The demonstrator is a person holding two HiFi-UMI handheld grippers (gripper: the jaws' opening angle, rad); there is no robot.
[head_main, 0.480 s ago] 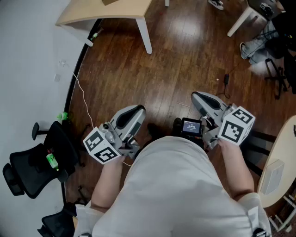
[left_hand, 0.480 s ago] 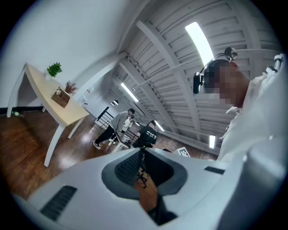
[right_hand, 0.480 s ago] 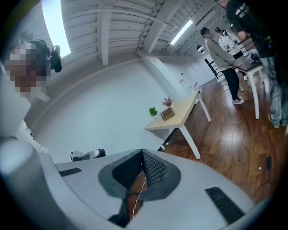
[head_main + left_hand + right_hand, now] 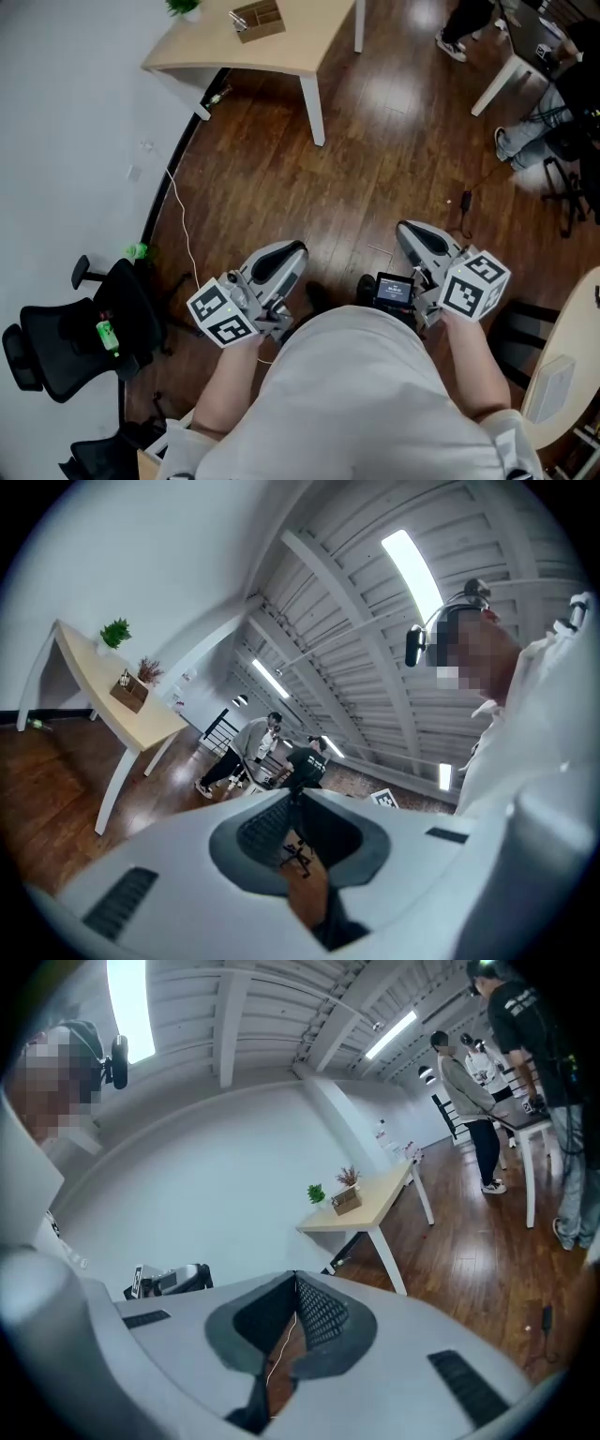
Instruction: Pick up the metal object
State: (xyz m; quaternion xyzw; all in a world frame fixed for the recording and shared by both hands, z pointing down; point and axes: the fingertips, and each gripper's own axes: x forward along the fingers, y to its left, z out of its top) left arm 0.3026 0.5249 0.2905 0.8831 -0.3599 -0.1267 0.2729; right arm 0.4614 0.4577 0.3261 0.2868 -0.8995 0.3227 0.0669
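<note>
Since left gripper (image 4: 289, 253) and right gripper (image 4: 410, 232) both sit clenched on nothing with no metal object in sight, locate it first, then part the jaws.

- We see the desk (image 4: 281, 52) cut off by the head view's top edge; what the box (image 4: 256, 17) on it holds is too small to tell.
- Our shirt (image 4: 366, 403) hides the floor below.
- Marker cubes cover our hands behind the left gripper (image 4: 298, 250) and right gripper (image 4: 406, 229).
</note>
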